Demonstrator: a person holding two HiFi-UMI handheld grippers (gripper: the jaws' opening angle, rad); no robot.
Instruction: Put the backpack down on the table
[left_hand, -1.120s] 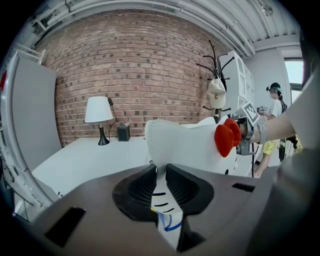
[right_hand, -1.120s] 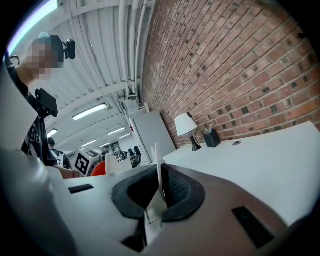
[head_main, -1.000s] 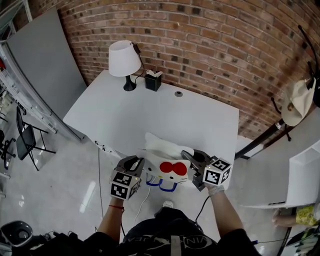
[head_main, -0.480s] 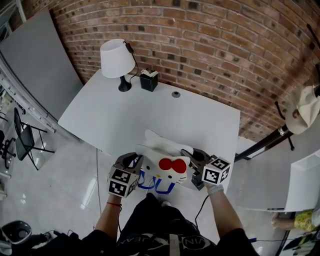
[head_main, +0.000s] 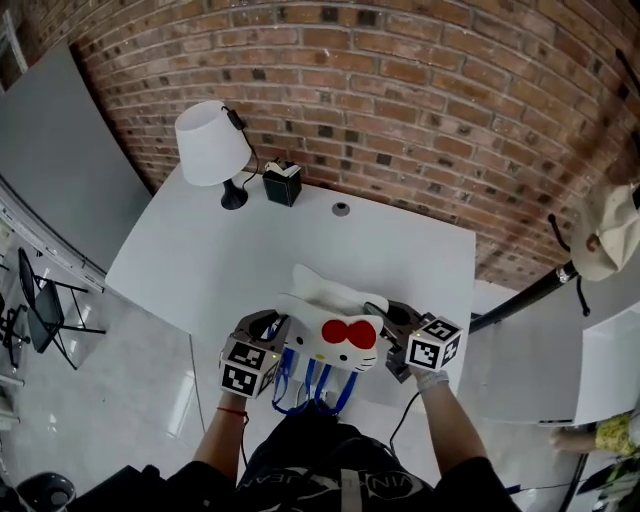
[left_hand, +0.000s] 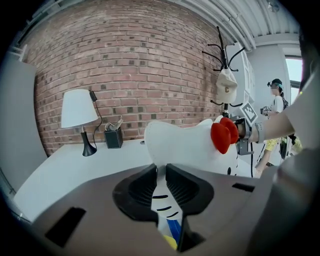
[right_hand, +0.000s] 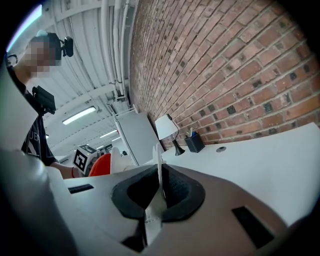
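A white cat-face backpack (head_main: 330, 325) with a red bow (head_main: 347, 333) and blue straps (head_main: 310, 388) hangs between my two grippers, over the near edge of the white table (head_main: 250, 250). My left gripper (head_main: 278, 330) is shut on the backpack's left side; its jaws pinch white whiskered fabric (left_hand: 161, 200) in the left gripper view. My right gripper (head_main: 385, 325) is shut on the backpack's right edge, seen as a thin white fold (right_hand: 159, 175) between the jaws. The straps dangle below the table's edge.
At the table's far left stand a white lamp (head_main: 208, 145) and a black pen holder (head_main: 281, 184). A small round grommet (head_main: 341, 209) sits near the brick wall. A coat rack with a hat (head_main: 600, 232) is at the right.
Both grippers and the backpack have moved forward toward the table; the backpack now reaches over the table's near edge, and the blue straps hang lower.
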